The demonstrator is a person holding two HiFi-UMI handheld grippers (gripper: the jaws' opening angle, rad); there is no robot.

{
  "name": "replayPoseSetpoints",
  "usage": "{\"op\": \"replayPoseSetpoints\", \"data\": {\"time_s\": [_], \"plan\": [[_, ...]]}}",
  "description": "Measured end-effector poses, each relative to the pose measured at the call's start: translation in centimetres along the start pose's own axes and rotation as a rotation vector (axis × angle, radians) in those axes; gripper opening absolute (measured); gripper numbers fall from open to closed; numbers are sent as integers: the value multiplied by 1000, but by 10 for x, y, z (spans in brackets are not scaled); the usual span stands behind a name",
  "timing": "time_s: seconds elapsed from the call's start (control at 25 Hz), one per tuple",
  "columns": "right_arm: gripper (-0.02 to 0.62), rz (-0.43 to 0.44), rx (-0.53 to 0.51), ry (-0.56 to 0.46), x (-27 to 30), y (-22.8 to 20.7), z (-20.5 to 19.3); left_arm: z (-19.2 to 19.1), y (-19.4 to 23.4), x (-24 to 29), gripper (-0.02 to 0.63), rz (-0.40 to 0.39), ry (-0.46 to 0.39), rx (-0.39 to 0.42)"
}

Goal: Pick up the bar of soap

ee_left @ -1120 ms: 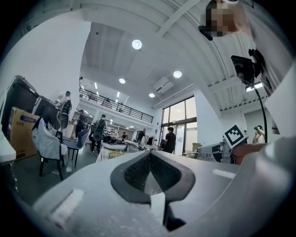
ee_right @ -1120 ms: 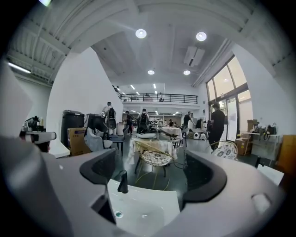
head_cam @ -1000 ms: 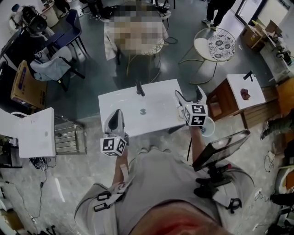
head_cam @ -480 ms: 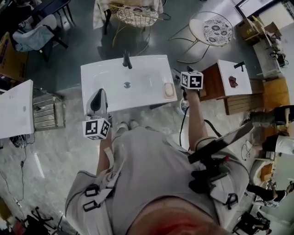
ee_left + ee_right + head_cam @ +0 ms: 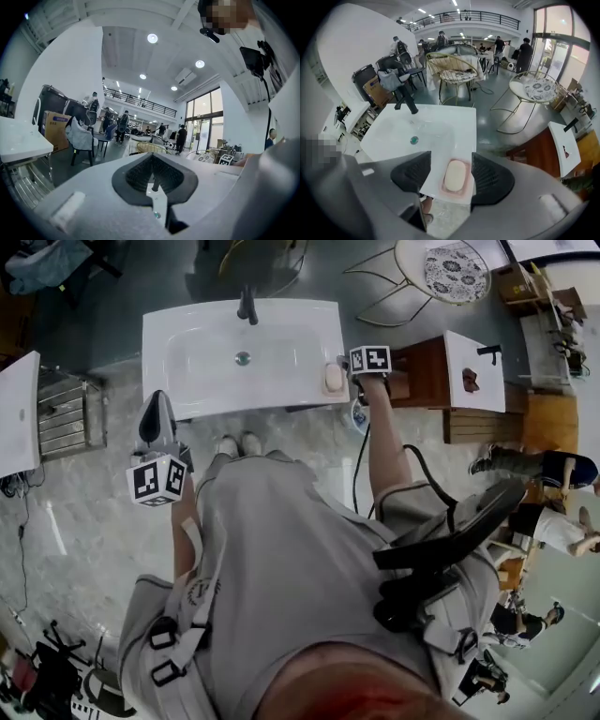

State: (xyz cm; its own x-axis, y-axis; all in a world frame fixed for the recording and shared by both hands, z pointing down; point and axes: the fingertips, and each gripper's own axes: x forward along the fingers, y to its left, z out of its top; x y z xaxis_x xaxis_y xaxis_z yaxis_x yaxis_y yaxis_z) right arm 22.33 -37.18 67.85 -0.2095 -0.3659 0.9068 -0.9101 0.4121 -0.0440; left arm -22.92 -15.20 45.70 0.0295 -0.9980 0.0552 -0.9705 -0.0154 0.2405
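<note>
The person stands at a white sink [image 5: 187, 381] with a black faucet [image 5: 247, 306] at its far edge. A bar of soap [image 5: 333, 378] lies on the sink's right ledge. The right gripper [image 5: 361, 369] hangs just beside it, jaws closing. Its marker cube hides whether they straddle the soap. The left gripper [image 5: 157, 413] points at the sink's near left corner.

Person under inspection: grey clothing, black fittings.
A pale grey short-sleeved top [image 5: 281, 549] covers the torso. A grey harness [image 5: 178, 615] with black buckles [image 5: 164, 652] and straps sits at the left shoulder, and bulky black bracket hardware [image 5: 441, 559] at the right. A black cable [image 5: 359, 474] runs along the right arm. The shoes [image 5: 236, 443] are white. The left gripper [image 5: 157, 401] has a pale grey shell and a white cube [image 5: 155, 480] with black square markers.
</note>
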Motion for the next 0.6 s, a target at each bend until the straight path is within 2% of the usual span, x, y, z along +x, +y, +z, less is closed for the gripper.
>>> {"op": "replayPoseSetpoints", "data": {"time_s": [0.36, 0.6], "plan": [[262, 16, -51, 246, 80, -9, -59, -3, 22, -27, -5, 80, 27, 24], [259, 54, -52, 320, 103, -4, -77, -5, 25, -35, -5, 106, 42, 28]]}}
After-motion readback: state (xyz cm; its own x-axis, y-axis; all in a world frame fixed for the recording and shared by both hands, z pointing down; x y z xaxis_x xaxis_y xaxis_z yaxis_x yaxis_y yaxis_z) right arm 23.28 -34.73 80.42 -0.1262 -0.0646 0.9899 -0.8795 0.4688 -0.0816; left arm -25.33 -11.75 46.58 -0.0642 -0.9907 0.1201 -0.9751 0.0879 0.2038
